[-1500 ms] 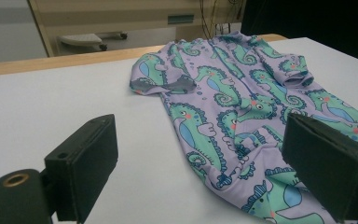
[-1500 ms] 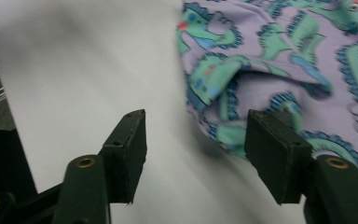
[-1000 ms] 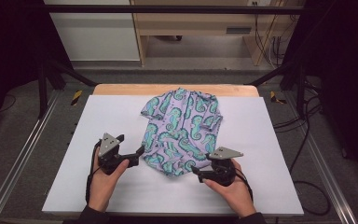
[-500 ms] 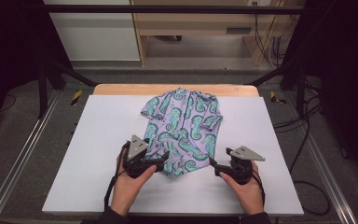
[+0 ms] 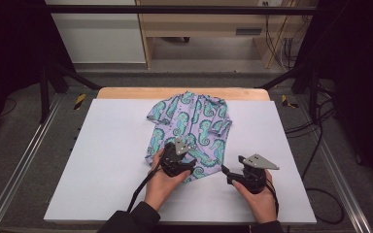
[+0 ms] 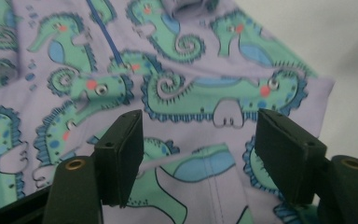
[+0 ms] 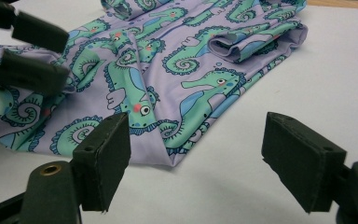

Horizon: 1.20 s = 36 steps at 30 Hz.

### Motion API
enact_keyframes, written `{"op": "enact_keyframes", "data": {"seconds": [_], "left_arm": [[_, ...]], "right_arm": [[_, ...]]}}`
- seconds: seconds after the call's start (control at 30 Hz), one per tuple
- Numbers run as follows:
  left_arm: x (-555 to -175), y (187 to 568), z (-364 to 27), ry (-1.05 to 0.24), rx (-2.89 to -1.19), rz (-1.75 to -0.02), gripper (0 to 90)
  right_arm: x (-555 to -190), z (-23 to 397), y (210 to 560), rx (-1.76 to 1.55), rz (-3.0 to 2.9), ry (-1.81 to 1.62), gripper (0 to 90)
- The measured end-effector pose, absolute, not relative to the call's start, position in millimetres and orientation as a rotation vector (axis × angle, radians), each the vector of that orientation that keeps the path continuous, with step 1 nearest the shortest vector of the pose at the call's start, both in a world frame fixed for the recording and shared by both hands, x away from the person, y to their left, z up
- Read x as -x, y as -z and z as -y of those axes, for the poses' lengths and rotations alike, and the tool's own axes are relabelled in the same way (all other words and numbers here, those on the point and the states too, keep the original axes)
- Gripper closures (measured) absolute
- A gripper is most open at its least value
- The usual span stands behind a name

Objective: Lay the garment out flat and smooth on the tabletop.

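Observation:
A lilac garment [image 5: 189, 121] printed with green seahorses lies loosely folded on the white table top [image 5: 102, 160]. My left gripper [image 5: 185, 164] hovers over the garment's near edge. In the left gripper view its jaws stand open [image 6: 198, 128] just above the printed fabric [image 6: 182, 88], with nothing held. My right gripper [image 5: 226, 171] rests on the table to the right of the garment's near corner and points toward it. Its jaws are wide open [image 7: 196, 135], with the folded hem [image 7: 163, 140] just ahead of them. The left gripper [image 7: 51, 51] also appears at the upper left of the right gripper view.
The white top sits on a wooden table whose edge [image 5: 175, 92] shows at the back. Metal frame rails [image 5: 29, 150] run along both sides. Cables [image 5: 315, 126] hang at the right, and a wooden shelf unit [image 5: 209, 29] stands behind the table.
My left gripper has moved right, from the bare table onto the garment's near edge. The right gripper shifted a little to the right and stays open.

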<state>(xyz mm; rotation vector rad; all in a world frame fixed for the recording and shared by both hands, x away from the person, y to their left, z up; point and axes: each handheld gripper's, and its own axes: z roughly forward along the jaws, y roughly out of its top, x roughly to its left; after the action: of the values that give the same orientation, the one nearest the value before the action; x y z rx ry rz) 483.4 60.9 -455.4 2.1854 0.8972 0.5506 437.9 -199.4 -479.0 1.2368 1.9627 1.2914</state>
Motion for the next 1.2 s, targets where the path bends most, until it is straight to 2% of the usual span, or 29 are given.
{"op": "enact_keyframes", "data": {"seconds": [0.1,0.2,0.3,0.37,0.47,0.6,0.93,1.2], "left_arm": [[-481,463,-63,-0.550,-2.216,-0.907,37.5],[-478,468,-69,-0.554,-2.215,-0.926,45.1],[-475,467,-78,-0.566,-2.200,-0.921,57.5],[-472,465,-84,-0.559,-2.193,-0.903,70.9],[-466,462,-95,-0.550,-2.158,-0.908,80.3],[-450,455,-118,-0.550,-2.080,-0.934,83.9],[-400,444,-173,-0.584,-1.940,-0.979,84.1],[-373,450,-203,-0.579,-1.877,-1.034,83.8]], "right_arm": [[-438,200,479,-1.239,-1.965,-1.290,23.6],[-438,199,480,-1.232,-1.970,-1.284,24.0],[-438,199,480,-1.230,-1.971,-1.284,24.2],[-438,199,479,-1.228,-1.971,-1.283,24.7],[-437,199,479,-1.231,-1.971,-1.285,24.9],[-438,199,480,-1.233,-1.973,-1.286,25.4],[-438,197,481,-1.233,-1.985,-1.281,25.7],[-439,197,483,-1.240,-1.987,-1.278,25.8]]}}
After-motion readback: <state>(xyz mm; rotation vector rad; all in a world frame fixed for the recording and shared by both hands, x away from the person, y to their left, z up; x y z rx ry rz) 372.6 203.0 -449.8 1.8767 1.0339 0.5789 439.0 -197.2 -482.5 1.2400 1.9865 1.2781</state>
